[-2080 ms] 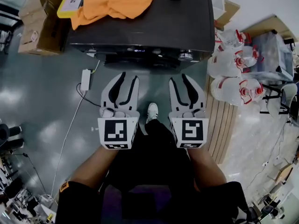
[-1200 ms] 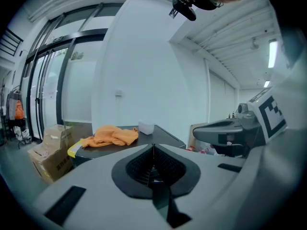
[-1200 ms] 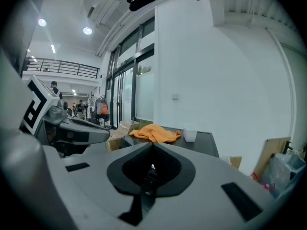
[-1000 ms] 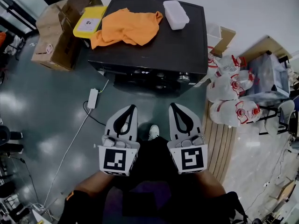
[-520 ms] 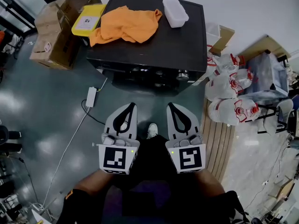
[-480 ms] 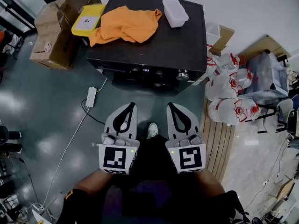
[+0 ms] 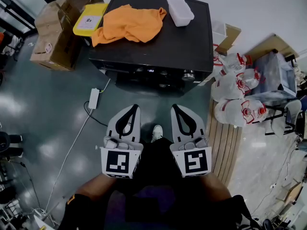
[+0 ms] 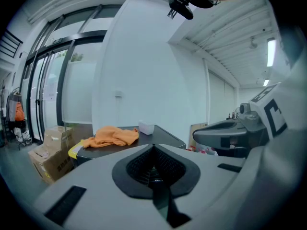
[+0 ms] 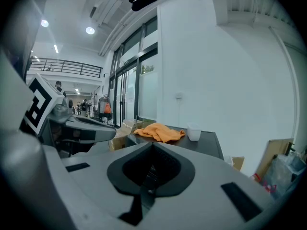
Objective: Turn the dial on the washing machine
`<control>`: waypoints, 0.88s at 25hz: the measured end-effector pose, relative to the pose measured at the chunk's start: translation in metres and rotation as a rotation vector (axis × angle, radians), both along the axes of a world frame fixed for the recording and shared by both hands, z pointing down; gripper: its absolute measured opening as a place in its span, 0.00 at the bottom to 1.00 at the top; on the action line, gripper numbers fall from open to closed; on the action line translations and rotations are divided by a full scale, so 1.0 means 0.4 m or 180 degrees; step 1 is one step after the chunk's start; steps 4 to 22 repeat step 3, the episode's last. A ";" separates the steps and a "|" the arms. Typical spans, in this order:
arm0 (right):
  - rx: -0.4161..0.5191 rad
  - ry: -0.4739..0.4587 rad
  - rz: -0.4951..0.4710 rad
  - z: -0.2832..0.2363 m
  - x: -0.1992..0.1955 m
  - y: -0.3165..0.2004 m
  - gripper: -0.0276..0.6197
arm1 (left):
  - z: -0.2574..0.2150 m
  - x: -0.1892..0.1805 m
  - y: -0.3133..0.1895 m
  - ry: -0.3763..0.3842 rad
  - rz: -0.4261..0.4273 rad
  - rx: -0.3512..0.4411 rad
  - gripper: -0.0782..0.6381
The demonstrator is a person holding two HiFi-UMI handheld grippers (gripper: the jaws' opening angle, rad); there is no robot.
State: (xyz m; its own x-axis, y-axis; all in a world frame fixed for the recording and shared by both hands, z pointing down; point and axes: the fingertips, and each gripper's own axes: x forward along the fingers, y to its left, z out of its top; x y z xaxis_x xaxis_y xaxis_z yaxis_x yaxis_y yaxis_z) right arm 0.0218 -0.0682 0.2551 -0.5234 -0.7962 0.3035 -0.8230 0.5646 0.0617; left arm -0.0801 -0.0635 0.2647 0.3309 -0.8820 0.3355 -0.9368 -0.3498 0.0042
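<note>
The black washing machine (image 7: 168, 42) stands ahead of me, its control strip facing me with a silver dial (image 7: 188, 74) near the right end. My left gripper (image 7: 135, 108) and right gripper (image 7: 174, 108) hang side by side over the floor, well short of the machine, both shut with nothing between the jaws. The dial is beyond and slightly right of the right gripper. The left gripper view shows its closed tips (image 8: 153, 146) below the machine's top (image 8: 163, 137). In the right gripper view the closed tips (image 9: 152, 145) sit under that top (image 9: 208, 143); the dial is hidden there.
An orange cloth (image 7: 127, 23), a white plastic box (image 7: 180, 11) and a yellow pad (image 7: 89, 19) lie on the machine. Cardboard boxes (image 7: 53, 37) stand to its left. A power strip (image 7: 94, 98) with cable lies on the floor. Water jugs (image 7: 237, 87) and a wooden pallet (image 7: 230, 143) are on the right.
Both grippers' jaws, spread open two seconds ago, are now shut. The machine sits farther from me than then. Over the last second almost nothing has moved.
</note>
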 end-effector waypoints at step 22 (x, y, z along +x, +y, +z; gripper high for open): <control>0.0000 0.0012 -0.0013 0.006 -0.005 0.001 0.06 | 0.004 -0.005 0.001 0.0005 -0.0011 -0.0001 0.13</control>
